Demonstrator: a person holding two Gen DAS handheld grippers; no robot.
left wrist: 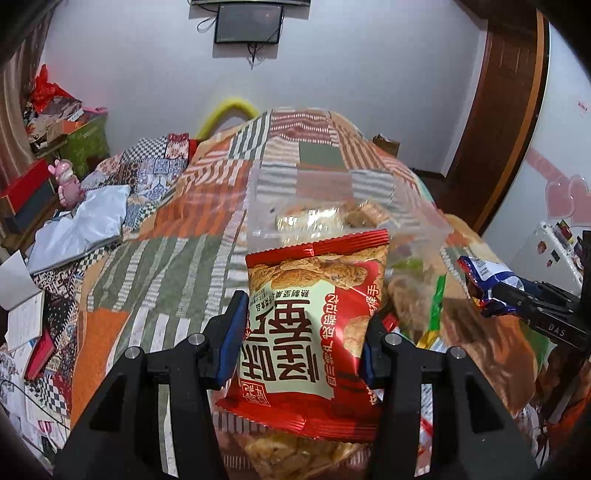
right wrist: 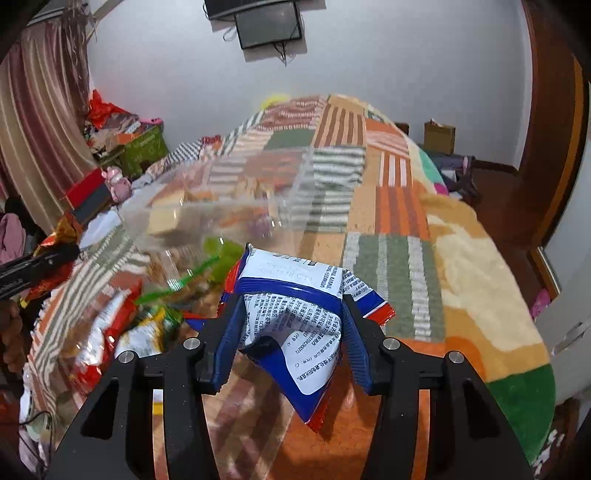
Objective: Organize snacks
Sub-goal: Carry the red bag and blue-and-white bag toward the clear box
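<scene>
My left gripper point(left wrist: 301, 334) is shut on a red snack packet point(left wrist: 314, 332) printed with peanuts, held above the patchwork bed. My right gripper point(right wrist: 291, 332) is shut on a crumpled blue and white snack packet point(right wrist: 299, 325), its sides pinched in by the blue pads. That same blue packet point(left wrist: 484, 275) and the right gripper show at the right edge of the left wrist view. A clear plastic container point(right wrist: 221, 199) holding several snacks sits ahead on the bed, and it shows too behind the red packet as a clear container point(left wrist: 332, 218). More loose snack packets point(right wrist: 110, 325) lie at left.
The patchwork bedspread point(left wrist: 177, 266) covers the bed, with a fuzzy orange and cream blanket point(right wrist: 472, 288) on the right. Boxes, a pink toy point(left wrist: 68, 182) and papers crowd the left side. A wall screen point(left wrist: 249, 22) hangs ahead and a wooden door frame point(left wrist: 498, 129) stands right.
</scene>
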